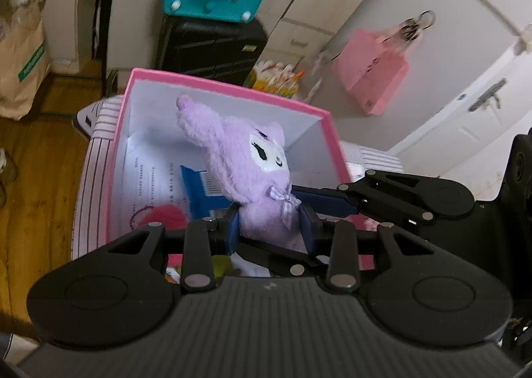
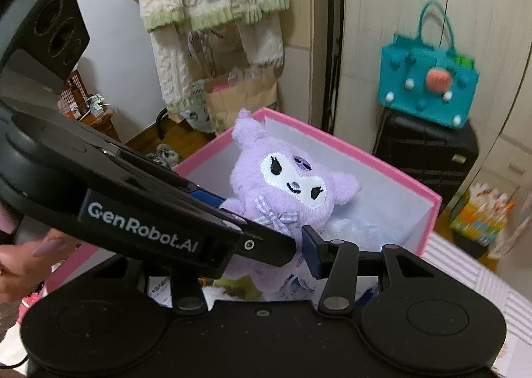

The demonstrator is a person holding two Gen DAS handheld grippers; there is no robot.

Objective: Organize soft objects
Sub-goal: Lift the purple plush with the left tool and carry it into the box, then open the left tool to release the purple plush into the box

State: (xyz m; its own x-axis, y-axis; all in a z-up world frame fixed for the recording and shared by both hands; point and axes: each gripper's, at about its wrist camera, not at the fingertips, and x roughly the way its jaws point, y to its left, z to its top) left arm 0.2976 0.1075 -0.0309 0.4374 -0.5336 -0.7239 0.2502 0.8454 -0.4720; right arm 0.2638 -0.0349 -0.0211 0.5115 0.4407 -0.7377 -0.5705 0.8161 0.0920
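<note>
Purple and fluffy, the soft plush toy with long ears and a white face [image 1: 252,171] sits in the middle of the left wrist picture, held up over the open pink cardboard box with white inside walls [image 1: 229,88]. The left hand-held gripper [image 1: 271,228] has its two blue pads pressed on the toy's body, one on each side, just under the little checked bow. So it is holding the toy, and its jaws are narrow.

In the right wrist picture the toy is in the middle too, above the same pink box [image 2: 429,198]. The right hand-held gripper [image 2: 289,245] has one blue pad close to the toy's side. The other pad is hidden behind the left tool, so I cannot tell if it is holding the toy or not.

The step now looks like putting the toy into the box. To do it well, lower the toy straight down in the middle of the box, away from the pink rim. The long ear sticks up toward the upper left, so it may catch the edge. Let go only when the toy rests on the papers at the bottom. The two tools are very near each other, so move slowly so they do not bump.

The toy looks squashy and light. Its face is stitched, with one eye shut like a wink.
</note>
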